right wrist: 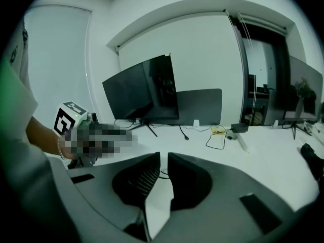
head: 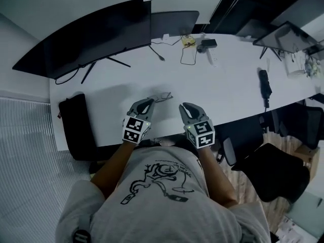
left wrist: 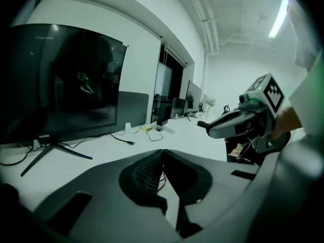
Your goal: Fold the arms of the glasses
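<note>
The thin-framed glasses lie on the white table, just beyond and between my two grippers. My left gripper hangs above the table's near edge, its jaws shut tip to tip with nothing in them. Beside it at the same height, my right gripper has a narrow gap between its jaws and holds nothing. A bit of the glasses' frame shows low through that gap in the right gripper view. In the left gripper view the right gripper appears at the right.
A large dark monitor stands at the back left, with a second dark screen beside it. Cables and small items lie at the back. A black device rests at the right. A black bag sits left of the table; an office chair stands at the right.
</note>
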`<state>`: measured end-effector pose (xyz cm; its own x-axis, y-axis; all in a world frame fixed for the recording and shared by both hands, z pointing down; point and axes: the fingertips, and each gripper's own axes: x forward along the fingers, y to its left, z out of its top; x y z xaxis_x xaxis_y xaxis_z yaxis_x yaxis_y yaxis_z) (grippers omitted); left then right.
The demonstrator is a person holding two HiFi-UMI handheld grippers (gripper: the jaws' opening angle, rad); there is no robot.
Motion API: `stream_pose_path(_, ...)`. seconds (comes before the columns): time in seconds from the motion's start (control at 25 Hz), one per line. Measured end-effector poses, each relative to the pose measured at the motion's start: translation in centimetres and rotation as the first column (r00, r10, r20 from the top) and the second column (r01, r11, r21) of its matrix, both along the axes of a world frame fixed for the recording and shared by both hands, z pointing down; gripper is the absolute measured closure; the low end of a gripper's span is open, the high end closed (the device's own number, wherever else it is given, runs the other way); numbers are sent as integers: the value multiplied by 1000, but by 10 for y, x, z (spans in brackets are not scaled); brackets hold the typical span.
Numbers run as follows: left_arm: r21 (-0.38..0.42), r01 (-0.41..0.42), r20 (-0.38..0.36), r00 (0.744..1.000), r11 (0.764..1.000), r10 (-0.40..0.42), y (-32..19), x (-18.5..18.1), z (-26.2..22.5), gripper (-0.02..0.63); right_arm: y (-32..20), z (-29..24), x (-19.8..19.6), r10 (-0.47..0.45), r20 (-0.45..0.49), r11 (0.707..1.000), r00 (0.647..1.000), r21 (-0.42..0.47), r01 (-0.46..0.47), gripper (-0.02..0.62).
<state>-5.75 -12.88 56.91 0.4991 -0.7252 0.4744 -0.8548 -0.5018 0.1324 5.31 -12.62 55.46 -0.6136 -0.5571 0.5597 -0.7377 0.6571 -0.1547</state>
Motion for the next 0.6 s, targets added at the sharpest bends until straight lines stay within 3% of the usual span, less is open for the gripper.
stream_pose_path(0.16, 25, -5, -75, 997, 1000, 6, 7, 6, -34, 586, 2, -33, -9, -28, 28, 998, 999, 48, 26, 546)
stream_pose_path(0.6, 93, 3, -192, 981, 996, 15, 23, 11, -120, 586, 7, -116, -23, -66, 97, 989, 993, 140, 52, 555)
